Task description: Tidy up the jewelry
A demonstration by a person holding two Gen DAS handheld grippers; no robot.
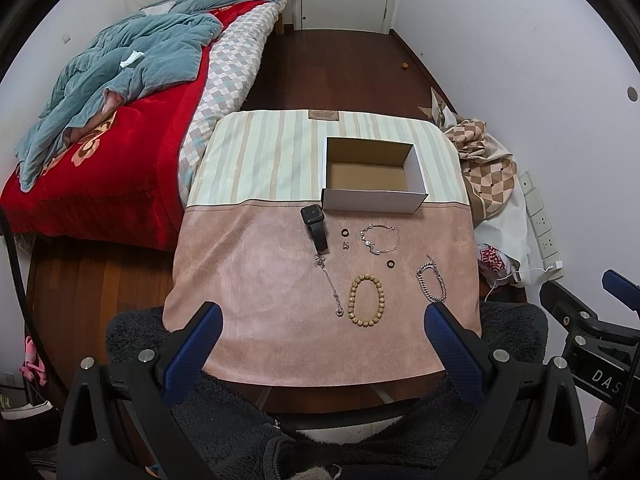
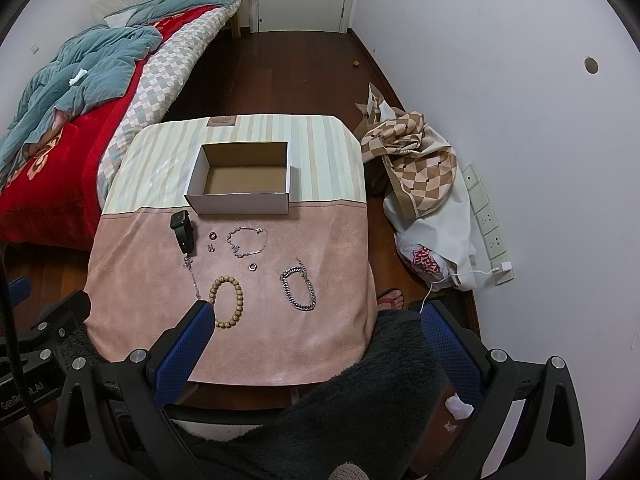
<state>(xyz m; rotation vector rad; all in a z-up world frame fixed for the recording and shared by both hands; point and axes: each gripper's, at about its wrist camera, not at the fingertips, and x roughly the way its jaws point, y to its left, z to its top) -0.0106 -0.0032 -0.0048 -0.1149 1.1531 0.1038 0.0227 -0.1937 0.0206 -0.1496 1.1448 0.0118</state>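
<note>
An empty white cardboard box (image 1: 374, 196) (image 2: 240, 202) stands on the cloth-covered table (image 1: 260, 280) (image 2: 320, 344). In front of it lie a black smartwatch (image 1: 315, 226) (image 2: 183, 231), a thin silver bracelet (image 1: 380, 239) (image 2: 248, 242), two dark rings (image 1: 345, 233) (image 1: 391, 264), small earrings (image 1: 345, 245), a thin chain (image 1: 330, 282), a wooden bead bracelet (image 1: 367, 300) (image 2: 228, 296) and a thick silver chain bracelet (image 1: 431, 284) (image 2: 299, 289). My left gripper (image 1: 324, 316) is open and empty above the table's near edge. My right gripper (image 2: 316, 316) is open and empty, further right.
A bed with a red blanket and teal quilt (image 1: 108, 80) stands left of the table. Checked fabric and bags (image 2: 420, 176) lie on the wood floor on the right by the white wall. A dark fleece garment (image 1: 280, 440) covers the near foreground.
</note>
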